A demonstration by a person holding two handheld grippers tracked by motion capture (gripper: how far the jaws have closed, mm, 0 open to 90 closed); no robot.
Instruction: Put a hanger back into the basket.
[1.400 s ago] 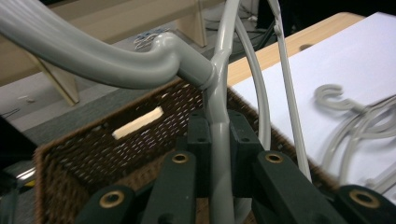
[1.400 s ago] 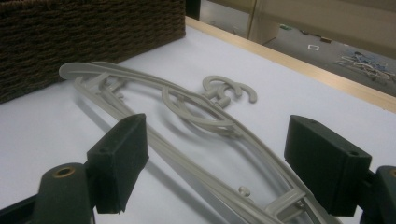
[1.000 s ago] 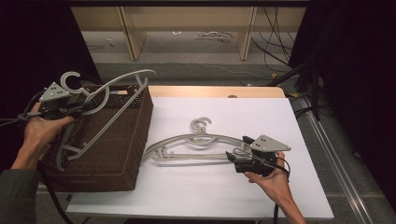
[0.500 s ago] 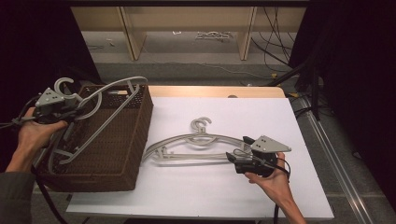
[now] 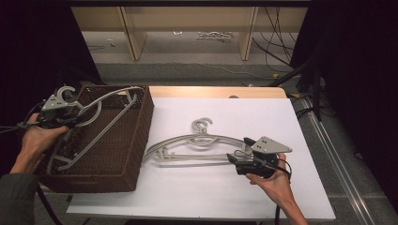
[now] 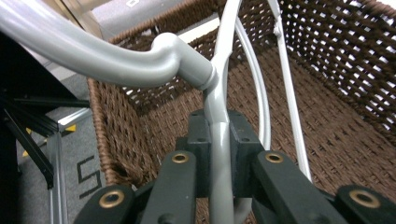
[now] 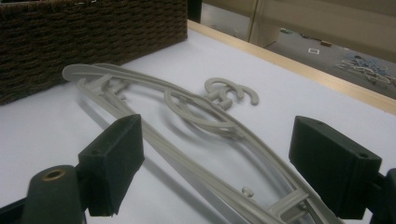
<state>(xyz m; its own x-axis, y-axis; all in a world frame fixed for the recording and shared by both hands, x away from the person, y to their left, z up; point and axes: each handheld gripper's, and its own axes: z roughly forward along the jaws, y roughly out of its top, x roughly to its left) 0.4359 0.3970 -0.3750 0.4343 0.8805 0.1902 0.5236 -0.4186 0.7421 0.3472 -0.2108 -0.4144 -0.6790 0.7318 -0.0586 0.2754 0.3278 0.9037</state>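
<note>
Left tool (image 5: pixel 63 114) clamped on neck of grey hanger (image 5: pixel 101 119), just below hook; hanger tilted inside brown wicker basket (image 5: pixel 136 140) at left end of white bench (image 5: pixel 211 197), lower end down on basket floor, upper arm over far rim. Right tool (image 5: pixel 239 164) wide, resting at near end of two more hangers (image 5: pixel 197 145) lying flat mid-bench, stacked, hooks pointing away; hanger ends (image 7: pixel 261 196) between the pads, untouched.
</note>
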